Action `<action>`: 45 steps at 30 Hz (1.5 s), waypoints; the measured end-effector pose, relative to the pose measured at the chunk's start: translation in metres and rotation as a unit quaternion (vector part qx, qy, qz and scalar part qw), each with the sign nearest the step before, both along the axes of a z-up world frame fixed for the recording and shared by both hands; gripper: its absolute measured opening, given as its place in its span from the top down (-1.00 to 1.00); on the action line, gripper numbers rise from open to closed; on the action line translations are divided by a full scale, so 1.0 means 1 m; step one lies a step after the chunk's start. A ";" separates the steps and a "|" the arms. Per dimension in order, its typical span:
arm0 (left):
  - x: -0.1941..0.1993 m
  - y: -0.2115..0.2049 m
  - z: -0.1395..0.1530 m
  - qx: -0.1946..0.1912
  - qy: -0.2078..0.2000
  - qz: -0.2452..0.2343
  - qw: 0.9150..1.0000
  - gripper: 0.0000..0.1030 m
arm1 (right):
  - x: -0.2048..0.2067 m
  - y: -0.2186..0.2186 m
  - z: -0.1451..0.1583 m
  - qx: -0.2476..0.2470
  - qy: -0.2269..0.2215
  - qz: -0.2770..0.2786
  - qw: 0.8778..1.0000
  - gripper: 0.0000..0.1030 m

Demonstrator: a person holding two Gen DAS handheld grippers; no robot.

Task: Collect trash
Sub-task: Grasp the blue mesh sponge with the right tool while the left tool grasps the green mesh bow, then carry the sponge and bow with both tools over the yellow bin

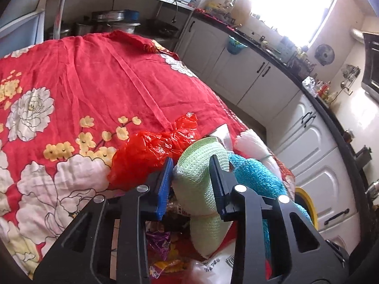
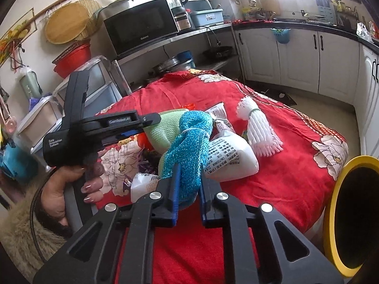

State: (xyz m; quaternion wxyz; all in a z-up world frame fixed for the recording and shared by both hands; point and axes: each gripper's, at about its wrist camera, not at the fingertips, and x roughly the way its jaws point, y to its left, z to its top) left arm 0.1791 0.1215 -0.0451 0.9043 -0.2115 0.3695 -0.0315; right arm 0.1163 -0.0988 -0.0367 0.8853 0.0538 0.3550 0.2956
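Between the fingers of the left gripper (image 1: 190, 172) a pale green mesh sponge (image 1: 201, 165) is sitting, the blue pads pressing on both its sides; the grip is narrow and closed on it. Just left of those fingers a crumpled red plastic bag (image 1: 154, 151) is lying on the red floral cloth (image 1: 83, 82) covering the table. Just right of them a blue mesh scrubber (image 1: 255, 175) is resting against the green one. Below the left fingers, printed wrappers (image 1: 161, 243) are showing, too blurred to read.

The right gripper (image 2: 188, 179) is clamping the lower end of the blue mesh scrubber (image 2: 187, 146), jaws nearly together on the netting. Ahead of it and to the right a white printed bag (image 2: 227, 156) is lying, touching the scrubber. Further right, apart from the bag, a white foam net bundle (image 2: 260, 127) is resting on the cloth. To the left a hand (image 2: 71, 189) is holding the left gripper's handle, its fingers reaching over the green sponge (image 2: 165, 127). At the far right of the right gripper, past the table's edge, a yellow-rimmed bin (image 2: 331, 224) is standing with its dark mouth open, possibly lined, though the interior is too dark to tell.
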 end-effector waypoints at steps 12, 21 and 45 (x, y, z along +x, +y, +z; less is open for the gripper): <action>-0.026 -0.010 0.041 0.024 -0.070 -0.010 0.997 0.64 | -0.004 -0.002 0.018 0.007 -0.035 -0.003 0.999 0.83; -0.042 -0.028 0.086 0.051 -0.124 -0.013 0.991 0.64 | -0.013 -0.024 0.043 0.028 -0.074 -0.015 0.997 0.83; -0.056 -0.130 0.119 0.068 -0.183 -0.108 0.975 0.64 | -0.034 -0.136 0.076 0.056 -0.121 -0.143 0.981 0.84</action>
